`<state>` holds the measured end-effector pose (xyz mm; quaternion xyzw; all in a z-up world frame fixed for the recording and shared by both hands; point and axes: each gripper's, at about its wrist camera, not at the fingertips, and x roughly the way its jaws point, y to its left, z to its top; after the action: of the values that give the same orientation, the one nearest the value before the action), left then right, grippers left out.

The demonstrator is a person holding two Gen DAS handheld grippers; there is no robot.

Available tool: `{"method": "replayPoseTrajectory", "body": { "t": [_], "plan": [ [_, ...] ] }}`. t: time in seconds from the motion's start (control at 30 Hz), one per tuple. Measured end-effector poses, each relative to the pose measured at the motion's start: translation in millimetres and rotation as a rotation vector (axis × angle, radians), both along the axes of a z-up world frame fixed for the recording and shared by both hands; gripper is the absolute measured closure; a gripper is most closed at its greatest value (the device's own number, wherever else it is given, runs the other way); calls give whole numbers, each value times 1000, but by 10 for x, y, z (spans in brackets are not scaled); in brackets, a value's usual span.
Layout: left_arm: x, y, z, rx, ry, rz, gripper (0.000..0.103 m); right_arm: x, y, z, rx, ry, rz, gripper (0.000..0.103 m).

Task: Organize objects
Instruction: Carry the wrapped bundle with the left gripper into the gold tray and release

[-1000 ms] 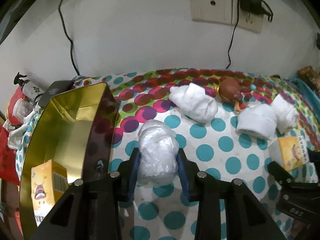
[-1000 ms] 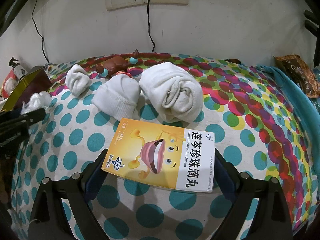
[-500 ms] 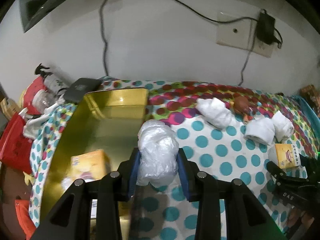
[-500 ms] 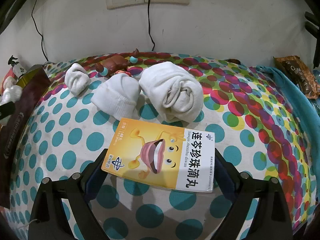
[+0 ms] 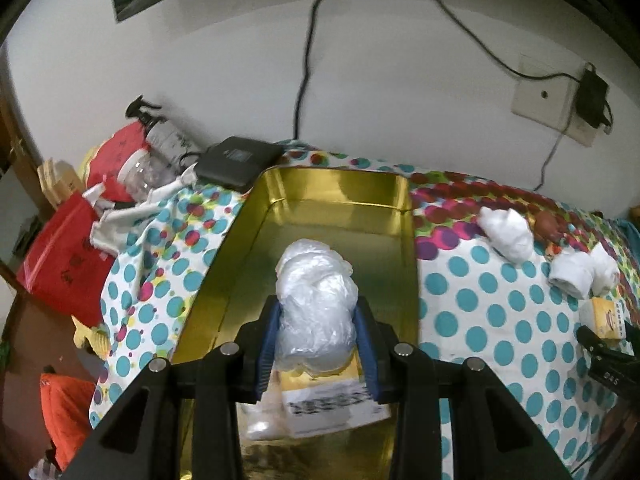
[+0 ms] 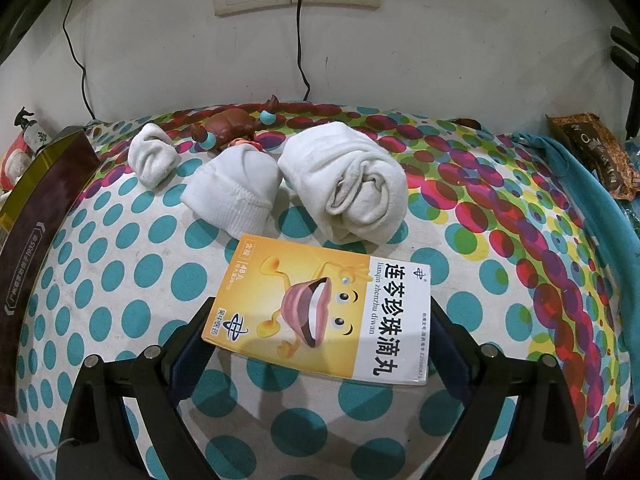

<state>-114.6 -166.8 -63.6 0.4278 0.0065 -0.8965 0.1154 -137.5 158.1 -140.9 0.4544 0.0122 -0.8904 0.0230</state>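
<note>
A crumpled clear plastic bag (image 5: pixel 316 304) is clamped between the blue pads of the left gripper (image 5: pixel 317 344) and is held above the open gold tin (image 5: pixel 332 192); a box with a printed label (image 5: pixel 334 404) and something white are seen lying in the tin beneath it. The tin is set on the spotted cloth (image 5: pixel 480 320), with a dark flat device (image 5: pixel 240 158) just beyond its far left corner. The right gripper (image 6: pixel 320 344) is spread wide, its jaws standing either side of the orange medicine box (image 6: pixel 320 308) that lies flat on the cloth; whether the pads touch it cannot be told. Three rolled white socks (image 6: pixel 344 184) and a brown toy figure (image 6: pixel 228 130) are gathered just beyond the box.
</note>
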Motion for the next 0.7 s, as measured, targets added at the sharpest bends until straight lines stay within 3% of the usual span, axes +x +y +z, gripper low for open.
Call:
{"method": "replayPoseTrajectory", "body": {
  "t": [0.4,0.7],
  "plan": [
    [-46,-495,-83,42,5,59,66,2,-2,-5,1,0,-1,9],
    [-119,-525,-123,21,4,47,63,4,-5,-8,1,0,-1,9]
  ]
}}
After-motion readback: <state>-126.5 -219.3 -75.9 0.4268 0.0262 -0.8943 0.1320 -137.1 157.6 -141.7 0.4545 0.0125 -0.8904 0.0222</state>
